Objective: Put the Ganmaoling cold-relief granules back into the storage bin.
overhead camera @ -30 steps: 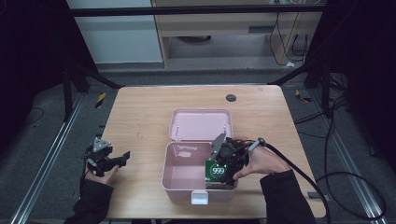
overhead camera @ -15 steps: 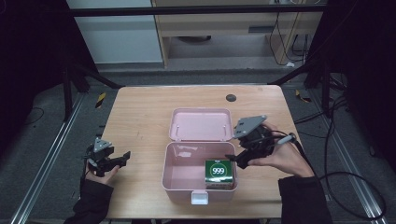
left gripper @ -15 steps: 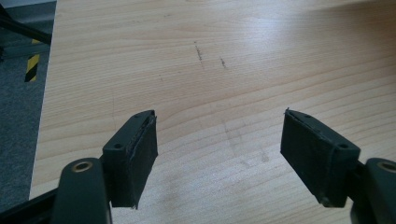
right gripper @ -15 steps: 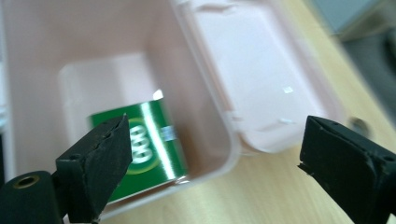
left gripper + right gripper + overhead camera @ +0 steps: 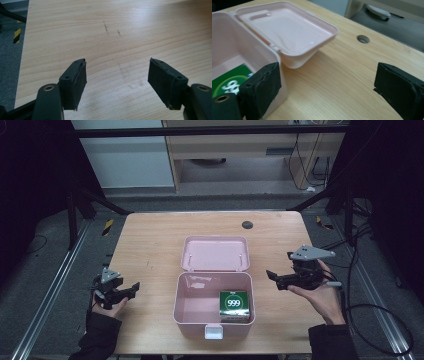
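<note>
Item: pink box [image 5: 214, 312], lower centre of the high view, on the surface [image 5: 150, 245]; open, its lid [image 5: 215, 253] laid back flat behind it.
Contents: green carton [image 5: 234, 305] marked "999", in the box's lower-right corner, against the right wall.
Handling, carton: judged light, stiff card; corners likely to crush under a hard squeeze. Best taken across two opposite side faces from above.
Handling, box: judged thin, smooth, slippery plastic, light. Hold by the side walls, or the white latch [image 5: 213, 333] at the front edge.
Left hand-held gripper [image 5: 131, 288]: lower left, jaws apart, empty, above bare wood.
Right hand-held gripper [image 5: 273, 277]: right of the box, jaws apart, empty, clear of the wall.
Change since a second ago: right hand-held gripper was over the box at the carton, now withdrawn to the right; carton left inside. Left hand-held gripper unmoved.
</note>
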`<state>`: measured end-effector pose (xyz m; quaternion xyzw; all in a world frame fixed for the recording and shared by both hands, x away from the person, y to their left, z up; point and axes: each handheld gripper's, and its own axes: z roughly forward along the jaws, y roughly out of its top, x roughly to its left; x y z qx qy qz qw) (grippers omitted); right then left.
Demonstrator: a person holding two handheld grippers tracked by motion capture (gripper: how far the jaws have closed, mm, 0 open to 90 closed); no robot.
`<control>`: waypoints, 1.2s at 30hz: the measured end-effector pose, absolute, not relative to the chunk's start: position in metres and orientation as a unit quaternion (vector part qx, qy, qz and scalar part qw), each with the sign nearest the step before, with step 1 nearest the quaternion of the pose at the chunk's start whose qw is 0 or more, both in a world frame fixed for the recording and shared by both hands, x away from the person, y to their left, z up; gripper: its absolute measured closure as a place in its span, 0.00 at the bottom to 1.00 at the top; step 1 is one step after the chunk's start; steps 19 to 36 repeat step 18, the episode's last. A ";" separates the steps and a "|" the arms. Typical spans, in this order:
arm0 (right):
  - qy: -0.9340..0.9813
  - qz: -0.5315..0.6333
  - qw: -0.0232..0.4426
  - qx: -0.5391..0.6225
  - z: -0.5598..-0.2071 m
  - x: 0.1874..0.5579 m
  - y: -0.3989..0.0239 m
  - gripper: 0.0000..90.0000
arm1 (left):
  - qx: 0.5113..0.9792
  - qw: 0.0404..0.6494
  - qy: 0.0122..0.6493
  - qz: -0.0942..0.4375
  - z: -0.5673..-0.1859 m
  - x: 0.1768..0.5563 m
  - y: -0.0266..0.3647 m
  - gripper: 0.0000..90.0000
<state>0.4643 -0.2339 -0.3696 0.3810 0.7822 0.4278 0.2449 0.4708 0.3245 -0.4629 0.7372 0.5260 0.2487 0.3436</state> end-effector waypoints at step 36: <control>0.699 0.389 0.279 0.531 -0.461 0.470 -0.280 0.07 | 0.742 0.335 0.527 0.245 -0.469 0.472 0.324 0.33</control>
